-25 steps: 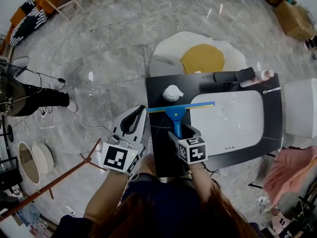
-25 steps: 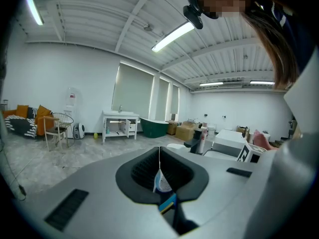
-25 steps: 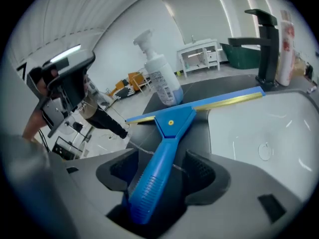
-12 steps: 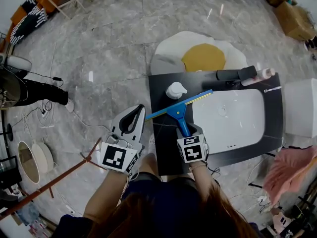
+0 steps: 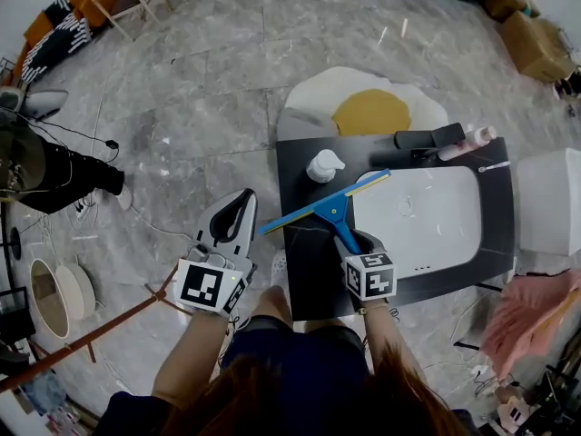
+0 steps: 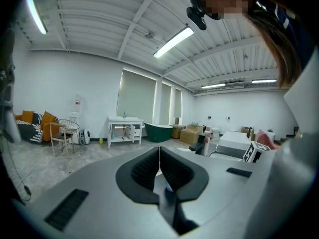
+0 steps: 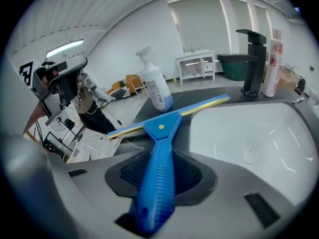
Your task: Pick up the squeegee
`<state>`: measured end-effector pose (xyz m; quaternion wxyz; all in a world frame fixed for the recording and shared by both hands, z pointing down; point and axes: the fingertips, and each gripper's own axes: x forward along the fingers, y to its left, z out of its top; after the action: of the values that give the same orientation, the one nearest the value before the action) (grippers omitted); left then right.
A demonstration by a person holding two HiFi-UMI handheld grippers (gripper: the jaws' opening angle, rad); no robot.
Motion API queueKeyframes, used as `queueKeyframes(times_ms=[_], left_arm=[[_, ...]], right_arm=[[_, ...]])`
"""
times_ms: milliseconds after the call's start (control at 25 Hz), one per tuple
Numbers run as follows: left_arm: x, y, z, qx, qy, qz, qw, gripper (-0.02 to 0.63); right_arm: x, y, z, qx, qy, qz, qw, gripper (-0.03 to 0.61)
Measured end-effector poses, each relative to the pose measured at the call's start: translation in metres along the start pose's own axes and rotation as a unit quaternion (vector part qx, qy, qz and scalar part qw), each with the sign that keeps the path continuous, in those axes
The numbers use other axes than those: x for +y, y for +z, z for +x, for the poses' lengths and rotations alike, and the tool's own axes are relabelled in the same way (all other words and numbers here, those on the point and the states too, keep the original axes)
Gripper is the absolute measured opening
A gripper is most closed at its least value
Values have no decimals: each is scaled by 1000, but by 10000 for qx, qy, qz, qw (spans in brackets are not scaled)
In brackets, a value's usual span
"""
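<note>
The squeegee [image 5: 324, 204] has a blue handle and a long blue-and-yellow blade. It hangs tilted over the black counter [image 5: 304, 280], with the blade's left end past the counter's left edge. My right gripper [image 5: 354, 241] holds its ribbed handle [image 7: 158, 176] between the pads, and the jaws are still closing on it. In the right gripper view the blade [image 7: 199, 106] stretches across in front of the basin. My left gripper [image 5: 238, 205] hovers over the floor to the left of the counter. Its jaws [image 6: 159, 151] are shut with nothing in them.
A white basin [image 5: 436, 216] is set in the counter. A white pump bottle [image 5: 322, 166] stands at the counter's back left; a black faucet [image 5: 427, 137] and a pink-capped bottle [image 5: 472, 140] stand behind the basin. An egg-shaped rug [image 5: 372, 107] lies beyond, and a pink cloth [image 5: 531, 312] is at the right.
The squeegee lay level along the basin's rim with the right jaws open around its handle. They have closed on it, and the blade has lifted and swung leftward, tilted.
</note>
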<state>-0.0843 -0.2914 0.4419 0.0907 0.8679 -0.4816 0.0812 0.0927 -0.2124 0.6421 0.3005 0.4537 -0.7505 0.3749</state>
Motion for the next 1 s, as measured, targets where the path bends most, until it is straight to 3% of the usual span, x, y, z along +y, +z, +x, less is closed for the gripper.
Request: queueKeyframes(times_ms=[560, 1000], left_arm=[[-2, 42, -31, -414, 203, 158, 9988, 20], [-17, 89, -47, -888, 281, 231, 9954, 20]], right_arm=[[-2, 34, -108, -1295, -338, 208, 9908, 158], [-10, 97, -219, -2986, -762, 247, 9510, 158]])
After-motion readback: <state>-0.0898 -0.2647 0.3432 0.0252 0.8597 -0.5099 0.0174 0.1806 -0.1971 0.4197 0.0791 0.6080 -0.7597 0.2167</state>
